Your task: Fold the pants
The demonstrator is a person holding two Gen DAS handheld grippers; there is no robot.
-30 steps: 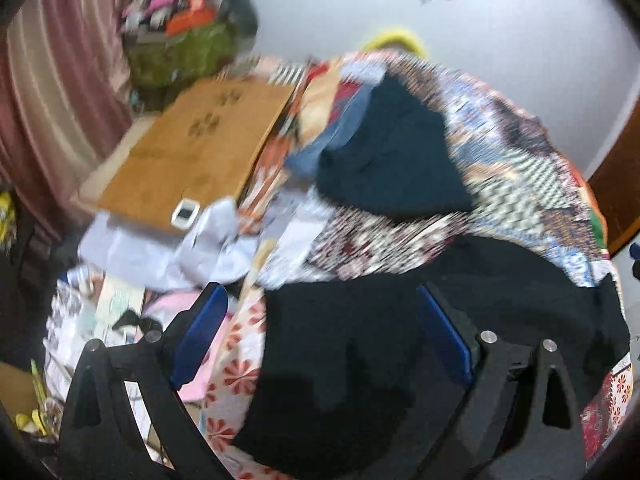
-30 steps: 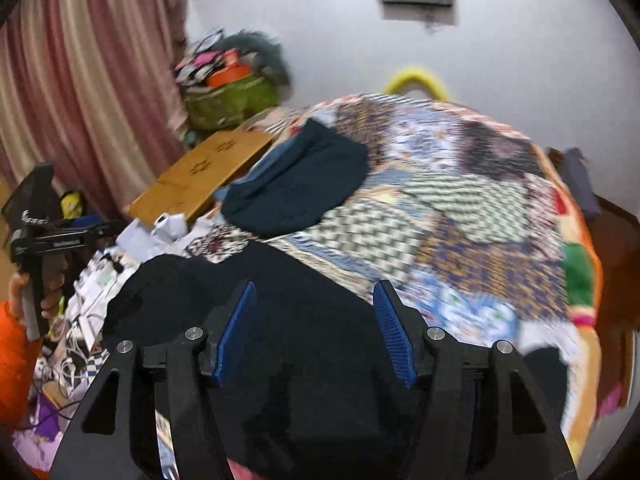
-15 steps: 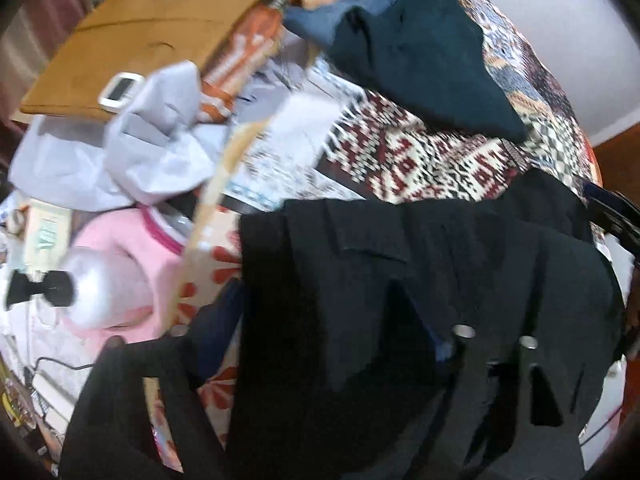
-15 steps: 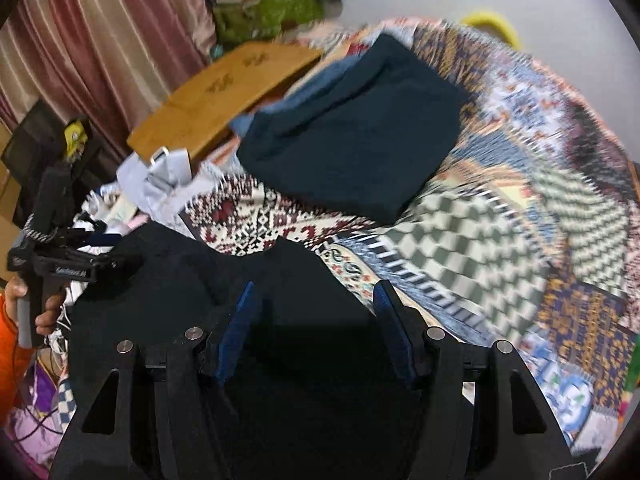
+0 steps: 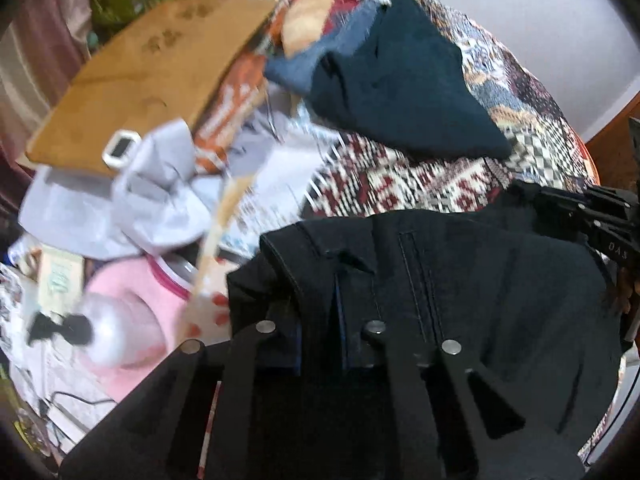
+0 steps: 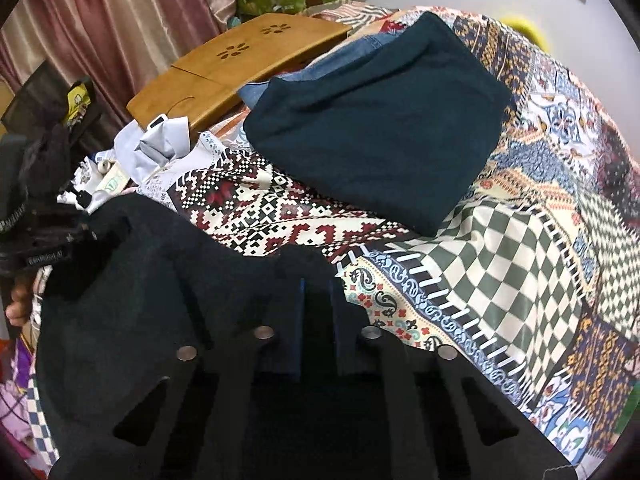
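Hard to see much of the grip itself, black fabric on black gripper bodies hides most of the detail. The left wrist view is smeared on its left side, so the pink thing point(image 5: 132, 304) and the grey cloth point(image 5: 132, 200) there are mushy. The near end of the black pants point(image 5: 460, 300) is cut off by the frame bottom in both views.

Compared to half a second ago, both grippers have gone from spread wide to pinched in. The left gripper point(image 5: 338, 320) now has its blue pads close together with a fold of the pants' waistband between them, belt loop and a stitched pocket line just to its right. The right gripper point(image 6: 318, 312) is likewise clamped on a bunched bit of the pants' edge. A second ago the pants lay flat with both sets of fingers open over them.

So the pants point(image 6: 160, 300) sit at the near end of the patchwork bedspread point(image 6: 500, 260), stretched between the two grippers, left one on the left corner and right one on the right. Far beyond them lies a folded dark teal garment point(image 6: 380, 128), well apart, and a wooden lap tray point(image 6: 240, 60) at far left.
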